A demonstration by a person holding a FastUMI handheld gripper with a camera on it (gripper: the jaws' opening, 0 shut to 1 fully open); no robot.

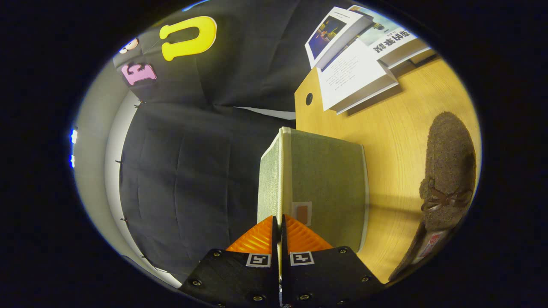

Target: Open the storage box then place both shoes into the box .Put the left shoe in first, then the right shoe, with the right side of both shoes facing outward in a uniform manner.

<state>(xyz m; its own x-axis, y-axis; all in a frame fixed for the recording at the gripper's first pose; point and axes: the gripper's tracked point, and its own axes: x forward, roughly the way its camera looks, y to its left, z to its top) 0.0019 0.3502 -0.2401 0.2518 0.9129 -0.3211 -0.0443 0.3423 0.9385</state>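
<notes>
A grey-green fabric storage box (327, 184) stands on the wooden table (398, 128); the view is rolled sideways, so the box top faces left. Its lid (269, 179) has a pale piped edge that runs straight back into the narrow slit between my fingers. My gripper (278, 218) is shut on that lid edge, at the near corner of the box. A small tag (302, 212) sits on the box wall just beside the fingertips. One brown fuzzy shoe (449, 171) with a small bow lies on the table beyond the box, apart from it.
Several books (357, 64) are stacked at the far end of the table, near a round hole (309, 99) in its top. Black cloth booth wall hangs behind the box. Bare tabletop lies between the box and the shoe.
</notes>
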